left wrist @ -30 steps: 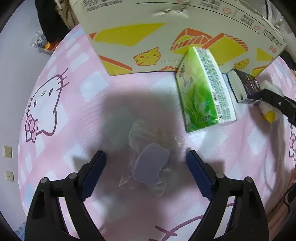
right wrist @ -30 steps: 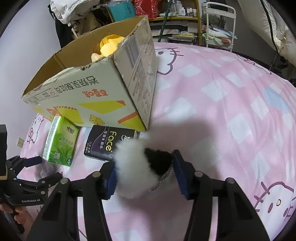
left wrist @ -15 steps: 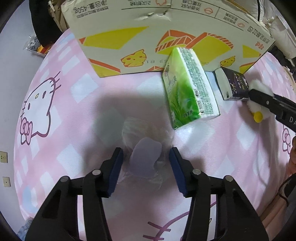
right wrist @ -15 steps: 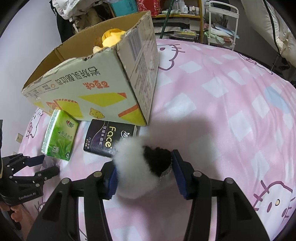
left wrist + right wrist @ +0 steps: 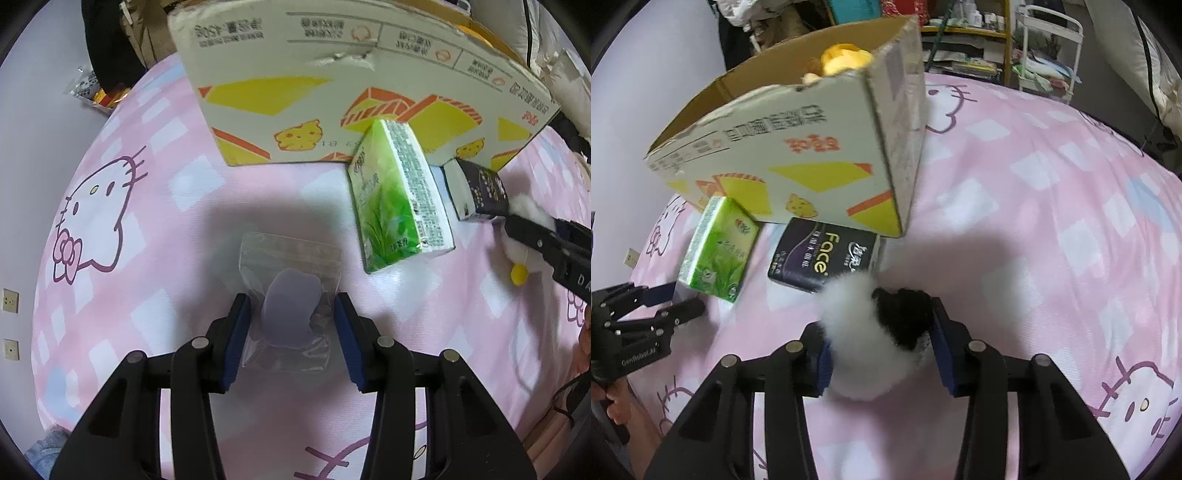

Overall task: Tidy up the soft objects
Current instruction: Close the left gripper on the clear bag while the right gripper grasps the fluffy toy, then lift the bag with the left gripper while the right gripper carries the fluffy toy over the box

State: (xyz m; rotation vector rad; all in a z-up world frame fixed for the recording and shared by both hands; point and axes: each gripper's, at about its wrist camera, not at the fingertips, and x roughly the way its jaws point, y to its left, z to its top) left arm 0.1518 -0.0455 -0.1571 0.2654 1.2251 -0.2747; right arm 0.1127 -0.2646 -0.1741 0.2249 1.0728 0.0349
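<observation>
1. Your left gripper (image 5: 291,328) points steeply down at the bed, and its jaws are closing on the clear zip bag (image 5: 290,295) that lies between them; the blue pads sit at the bag's crumpled sides, with the pale purple piece (image 5: 290,312) inside it centred between the fingers.
2. Your right gripper (image 5: 881,345) is clenched on the fluffy white-and-black plush toy (image 5: 862,325), which bulges up between the pads; a small yellow part of the toy (image 5: 520,275) shows in the left wrist view.
3. Just beyond the toy lies the dark tissue pack (image 5: 822,258), touching the toy's white fur and tucked against the base of the cardboard box (image 5: 798,147).
4. Beside it, the green tissue pack (image 5: 399,199) leans against the same box wall, near the bag but apart from it.
5. The box is open at the top, and a yellow soft item (image 5: 846,61) shows inside.
6. Everything rests on the pink cartoon-cat bedspread (image 5: 1052,206).
</observation>
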